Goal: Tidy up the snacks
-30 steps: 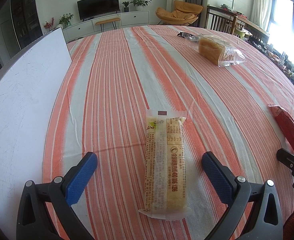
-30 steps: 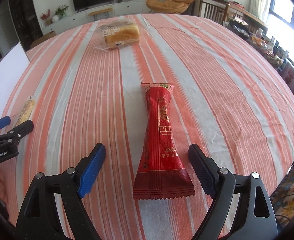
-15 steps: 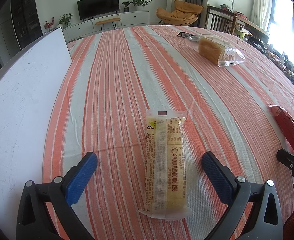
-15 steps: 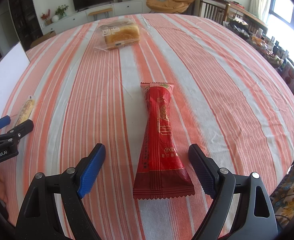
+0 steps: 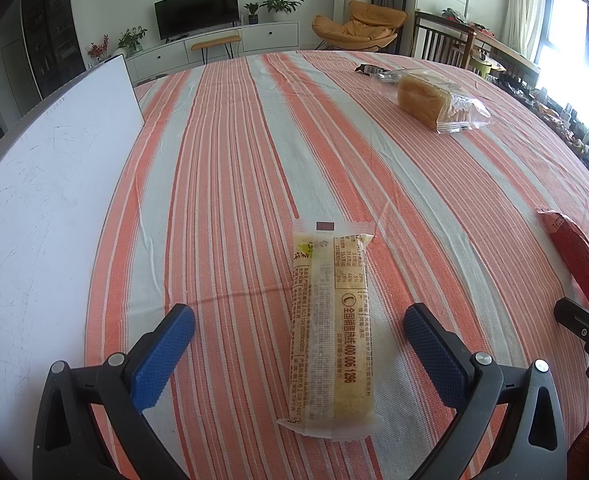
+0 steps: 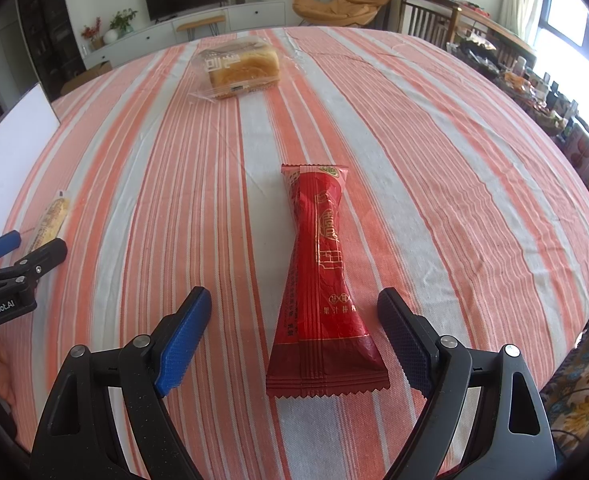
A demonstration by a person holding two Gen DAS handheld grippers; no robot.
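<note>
A long yellow snack bar in a clear wrapper [image 5: 332, 332] lies flat on the striped tablecloth, pointing away from me. My left gripper [image 5: 299, 320] is open, one blue pad on each side of the bar's near half, not touching it. A red twisted snack packet [image 6: 322, 280] lies lengthwise between the wide-open fingers of my right gripper [image 6: 294, 306]. Neither wrapper is held. In the left wrist view the red packet [image 5: 578, 256] shows at the right edge. The yellow bar [image 6: 52, 220] shows at the left of the right wrist view.
A bagged bread loaf [image 5: 438, 100] lies at the far side of the table [image 5: 222, 152], with a small dark wrapper [image 5: 368, 69] beyond it. A white board [image 5: 42, 184] covers the table's left part. Chairs and a cluttered side table stand at the right.
</note>
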